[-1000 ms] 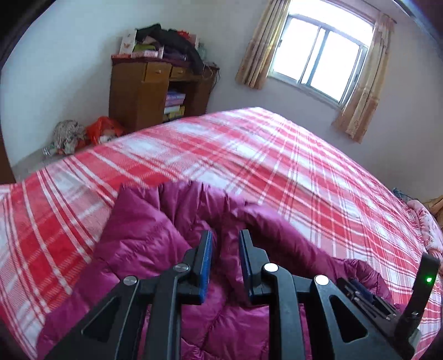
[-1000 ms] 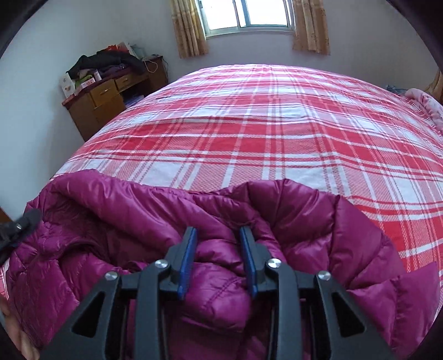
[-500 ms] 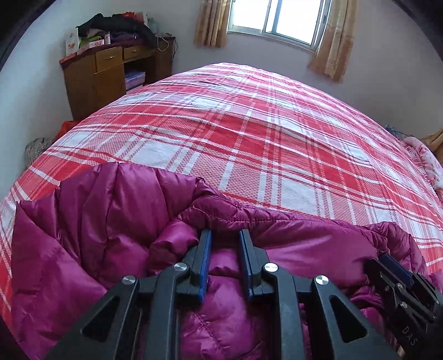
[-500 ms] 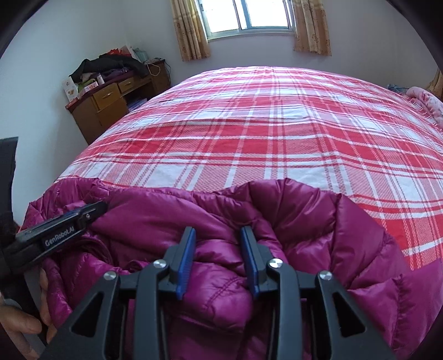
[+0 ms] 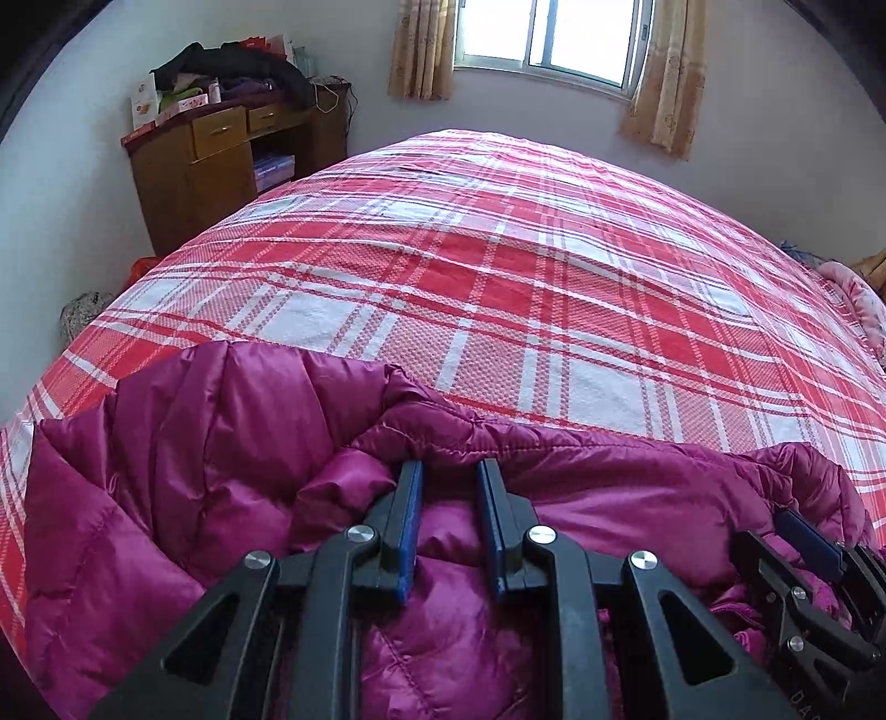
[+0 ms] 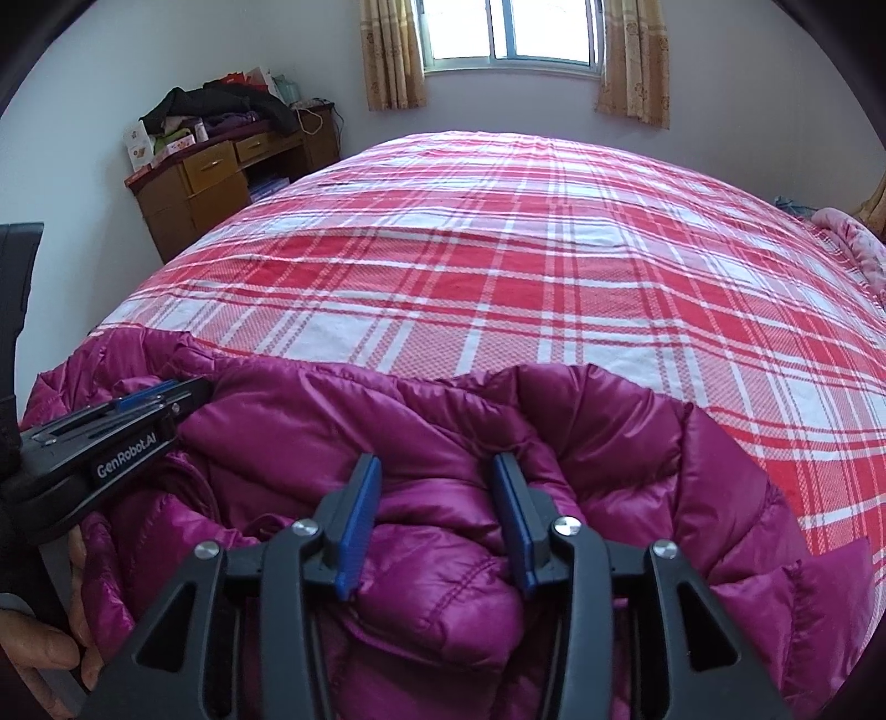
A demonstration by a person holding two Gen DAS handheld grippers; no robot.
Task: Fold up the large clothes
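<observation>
A magenta quilted puffer jacket [image 5: 194, 471] lies bunched at the near edge of a bed with a red and white plaid cover [image 5: 554, 277]. My left gripper [image 5: 448, 471] is shut on a fold of the jacket near its upper hem. In the right wrist view the jacket [image 6: 637, 443] fills the foreground, and the left gripper [image 6: 160, 396] pinches fabric at the far left. My right gripper [image 6: 437, 465] has its jaws opening, with a puffy fold lying loosely between the blue pads. From the left wrist view the right gripper [image 5: 797, 526] shows at the lower right.
A wooden dresser [image 5: 216, 160] piled with clothes and boxes stands by the left wall. A curtained window [image 5: 548, 39] is at the far wall. Pink bedding [image 5: 853, 288] lies at the bed's right edge. A person's hand [image 6: 33, 653] holds the left gripper's handle. Plaid cover [image 6: 498, 277] stretches beyond the jacket.
My left gripper has come down with its fold of jacket and rolled level, so its view now faces the window. The right gripper's jaws have widened around the fold.
</observation>
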